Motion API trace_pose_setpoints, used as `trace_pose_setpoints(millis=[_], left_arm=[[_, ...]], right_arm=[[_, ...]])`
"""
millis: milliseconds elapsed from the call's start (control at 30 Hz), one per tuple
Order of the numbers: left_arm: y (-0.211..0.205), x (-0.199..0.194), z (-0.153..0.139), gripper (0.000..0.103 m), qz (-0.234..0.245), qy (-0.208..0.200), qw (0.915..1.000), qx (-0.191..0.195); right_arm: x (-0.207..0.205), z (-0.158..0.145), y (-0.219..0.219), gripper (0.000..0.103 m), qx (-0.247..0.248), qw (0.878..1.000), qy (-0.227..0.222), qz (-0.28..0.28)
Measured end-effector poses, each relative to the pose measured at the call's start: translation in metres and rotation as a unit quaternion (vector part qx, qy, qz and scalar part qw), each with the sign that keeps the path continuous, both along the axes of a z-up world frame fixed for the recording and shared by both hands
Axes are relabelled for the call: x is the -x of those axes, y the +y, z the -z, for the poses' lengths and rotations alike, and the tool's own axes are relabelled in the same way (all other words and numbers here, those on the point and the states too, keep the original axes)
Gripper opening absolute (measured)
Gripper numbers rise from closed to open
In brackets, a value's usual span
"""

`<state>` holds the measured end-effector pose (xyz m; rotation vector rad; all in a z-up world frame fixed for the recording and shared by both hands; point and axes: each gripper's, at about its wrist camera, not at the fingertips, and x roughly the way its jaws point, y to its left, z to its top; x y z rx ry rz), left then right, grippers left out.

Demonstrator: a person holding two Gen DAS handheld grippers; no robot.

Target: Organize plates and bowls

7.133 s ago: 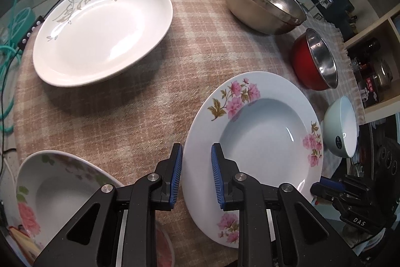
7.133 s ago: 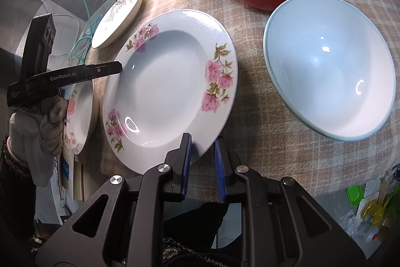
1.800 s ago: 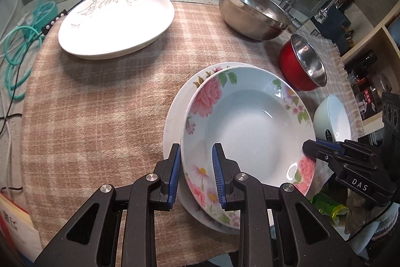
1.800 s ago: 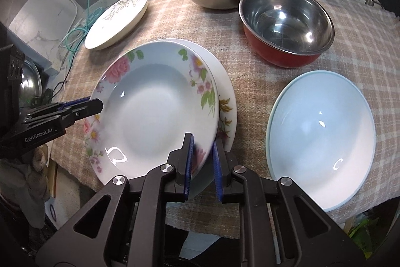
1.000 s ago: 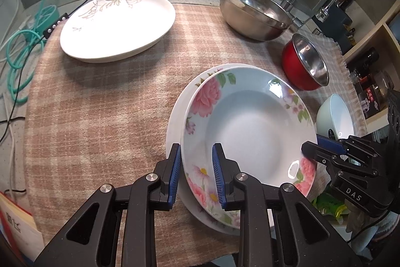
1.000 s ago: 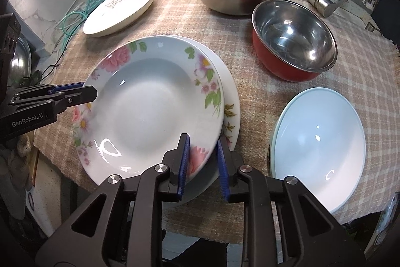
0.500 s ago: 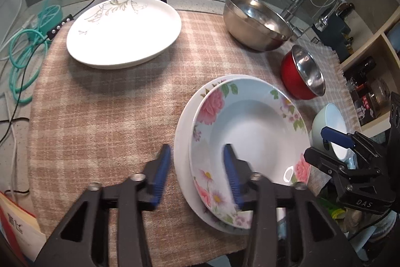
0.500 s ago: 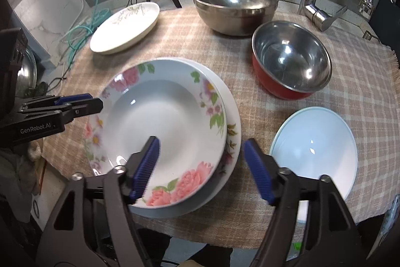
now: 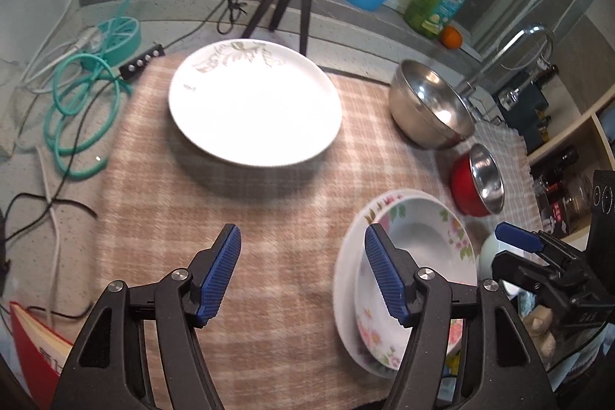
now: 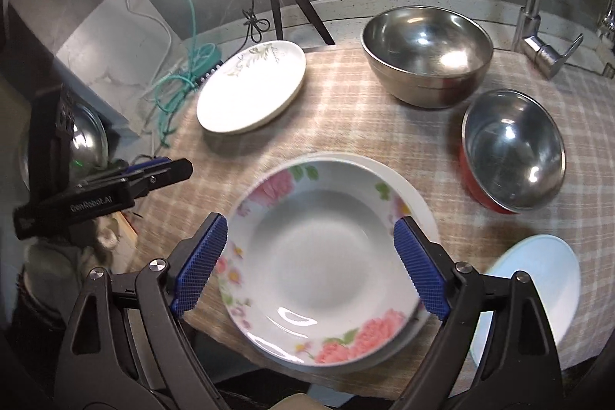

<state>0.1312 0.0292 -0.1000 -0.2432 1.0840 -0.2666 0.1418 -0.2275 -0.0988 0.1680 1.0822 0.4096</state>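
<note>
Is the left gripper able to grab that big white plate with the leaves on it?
Probably yes. The left gripper, its jaws opening with nothing between them, faces the leaf-patterned white plate across bare checked tablecloth. The stacked flowered plates lie off to one side.

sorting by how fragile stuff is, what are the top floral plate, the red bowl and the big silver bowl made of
Top floral plate: probably glazed ceramic or porcelain; glossy white with printed pink flowers and sharp highlights, though melamine is possible.
Red bowl: metal, likely stainless steel inside by its mirror-like sheen, with a red coated outside.
Big silver bowl: bare polished steel, reflective inside and out.
</note>
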Motion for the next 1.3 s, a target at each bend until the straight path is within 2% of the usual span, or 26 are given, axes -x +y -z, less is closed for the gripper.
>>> trace_pose_setpoints(millis=[133, 467, 533, 600, 667, 700, 833, 967, 1033, 1200, 1300], left_arm=[[0.018, -0.014, -0.003, 0.067, -0.012, -0.007, 0.9999, -0.004], [0.057, -0.061, 0.002, 0.064, -0.030, -0.018, 0.9994, -0.009], [0.061, -0.071, 0.005, 0.064, -0.030, -0.018, 0.9993, -0.011], [0.065, -0.081, 0.009, 0.061, -0.031, -0.017, 0.9992, -0.017], [0.069, -0.089, 0.014, 0.051, -0.029, -0.012, 0.9993, -0.019], [0.070, -0.094, 0.017, 0.049, -0.029, -0.008, 0.9994, -0.019], [0.076, -0.109, 0.025, 0.046, -0.029, -0.001, 0.9994, -0.020], [0.080, -0.126, 0.033, 0.042, -0.031, 0.007, 0.9993, -0.018], [0.081, -0.134, 0.035, 0.042, -0.028, 0.009, 0.9993, -0.022], [0.082, -0.149, 0.044, 0.036, -0.024, 0.018, 0.9993, -0.022], [0.080, -0.156, 0.049, 0.027, -0.021, 0.027, 0.9993, -0.017]], right_arm=[[-0.018, -0.004, 0.008, 0.091, -0.029, 1.000, 0.008, 0.007], [-0.063, -0.003, 0.036, 0.088, -0.045, 0.999, 0.003, 0.011], [-0.074, 0.000, 0.043, 0.081, -0.052, 0.999, 0.010, 0.010], [-0.082, 0.004, 0.047, 0.080, -0.052, 0.998, 0.013, 0.012], [-0.093, 0.010, 0.053, 0.076, -0.053, 0.998, 0.019, 0.013], [-0.097, 0.013, 0.055, 0.072, -0.052, 0.998, 0.024, 0.015], [-0.116, 0.029, 0.062, 0.059, -0.058, 0.997, 0.045, 0.023], [-0.135, 0.046, 0.065, 0.054, -0.059, 0.996, 0.062, 0.037], [-0.141, 0.051, 0.065, 0.045, -0.058, 0.995, 0.069, 0.042], [-0.156, 0.062, 0.068, 0.036, -0.054, 0.994, 0.080, 0.046], [-0.163, 0.069, 0.072, 0.028, -0.048, 0.994, 0.089, 0.042]])
